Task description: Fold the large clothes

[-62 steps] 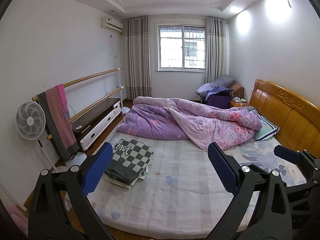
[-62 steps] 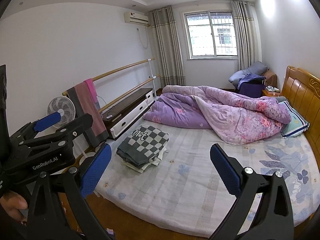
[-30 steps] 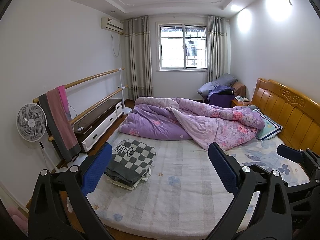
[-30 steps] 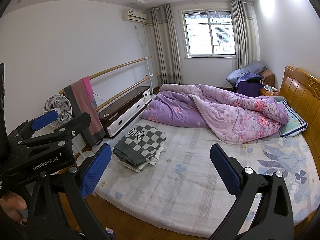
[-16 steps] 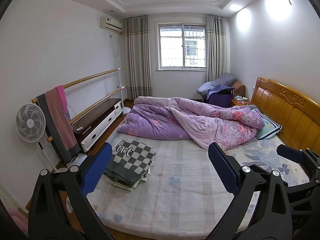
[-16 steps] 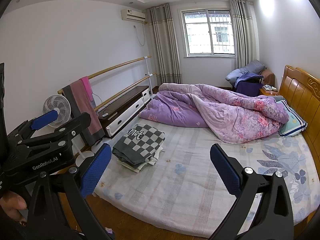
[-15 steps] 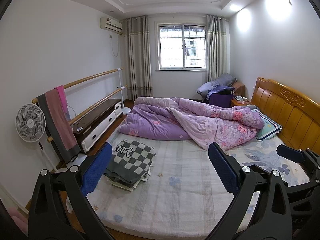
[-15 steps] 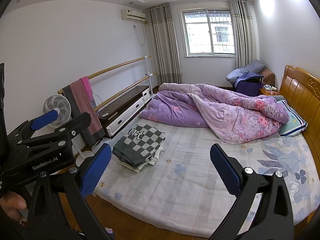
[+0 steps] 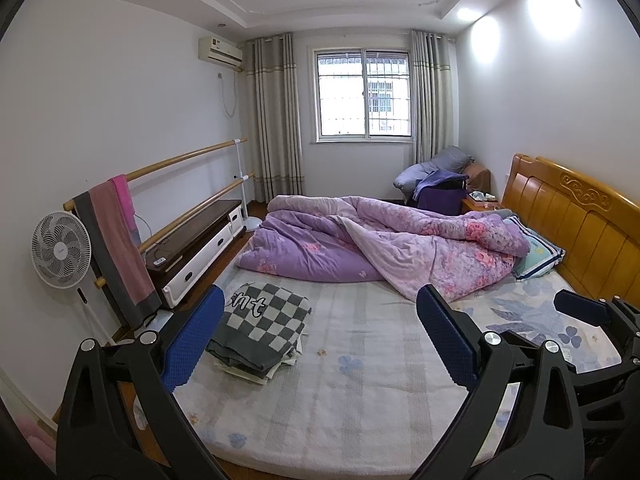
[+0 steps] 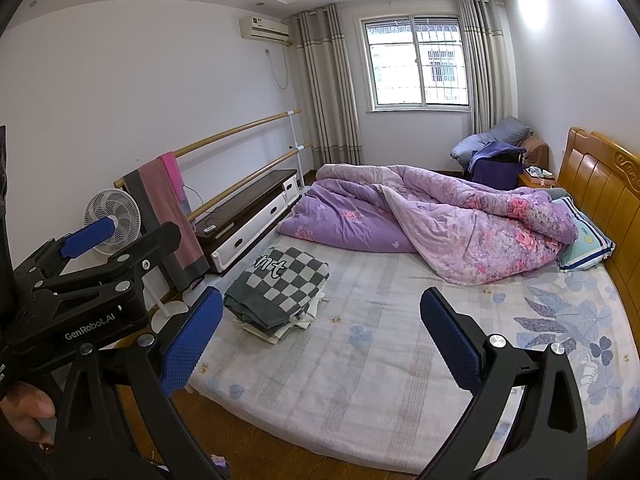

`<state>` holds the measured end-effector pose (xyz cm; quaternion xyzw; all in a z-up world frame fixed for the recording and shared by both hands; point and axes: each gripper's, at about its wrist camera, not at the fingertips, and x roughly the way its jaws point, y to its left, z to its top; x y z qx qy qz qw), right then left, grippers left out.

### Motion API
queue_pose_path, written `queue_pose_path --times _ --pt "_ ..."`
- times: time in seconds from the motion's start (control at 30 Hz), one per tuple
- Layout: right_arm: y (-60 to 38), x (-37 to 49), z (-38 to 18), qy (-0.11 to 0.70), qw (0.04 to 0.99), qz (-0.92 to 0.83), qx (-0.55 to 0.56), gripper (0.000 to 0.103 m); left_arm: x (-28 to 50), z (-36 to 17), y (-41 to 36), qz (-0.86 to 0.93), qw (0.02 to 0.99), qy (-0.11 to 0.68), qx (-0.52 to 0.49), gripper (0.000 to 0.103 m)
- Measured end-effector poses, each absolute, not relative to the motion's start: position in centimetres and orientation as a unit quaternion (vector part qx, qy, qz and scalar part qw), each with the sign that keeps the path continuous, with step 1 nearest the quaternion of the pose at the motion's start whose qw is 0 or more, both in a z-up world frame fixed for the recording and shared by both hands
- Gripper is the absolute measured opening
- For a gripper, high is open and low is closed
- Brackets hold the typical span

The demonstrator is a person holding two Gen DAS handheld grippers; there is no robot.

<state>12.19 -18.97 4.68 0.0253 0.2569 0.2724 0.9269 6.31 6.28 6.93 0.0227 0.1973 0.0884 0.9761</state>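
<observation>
Holding grippers [image 9: 316,336] level (scene unchanged)

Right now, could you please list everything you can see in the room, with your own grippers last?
Bed: one, pale floral sheet, orange wooden headboard, centre.
Stack of folded clothes: one, grey-and-white checked piece on top, bed's left edge.
Quilt: one, purple floral, bunched across the far half of the bed.
Pillow: one, light blue, by the headboard.
Fan: one, white, left wall.
Wooden rails: two, left wall, a grey-pink towel draped over.
Low cabinet: one, dark top, white drawers.
Air conditioner: one, white, high left.
Window: one, grey curtains.
Left gripper: open, empty.
Right gripper: open, empty.
</observation>
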Motion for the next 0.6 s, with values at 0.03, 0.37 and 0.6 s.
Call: queue_pose_path --times 0.03,0.37,0.6 --pt "-18.97 12.21 4.68 0.257 0.927 0.272 0.025 0.096 6.36 7.00 6.31 0.089 0.976 0.197 0.024 0.097" --pt "-18.92 12.61 4.45 0.263 0.925 0.273 0.029 0.095 6.61 6.66 6.48 0.092 0.975 0.201 0.024 0.097" --pt "-18.97 12.81 4.34 0.266 0.924 0.274 0.031 0.096 6.57 6.48 6.55 0.092 0.975 0.202 0.024 0.097"
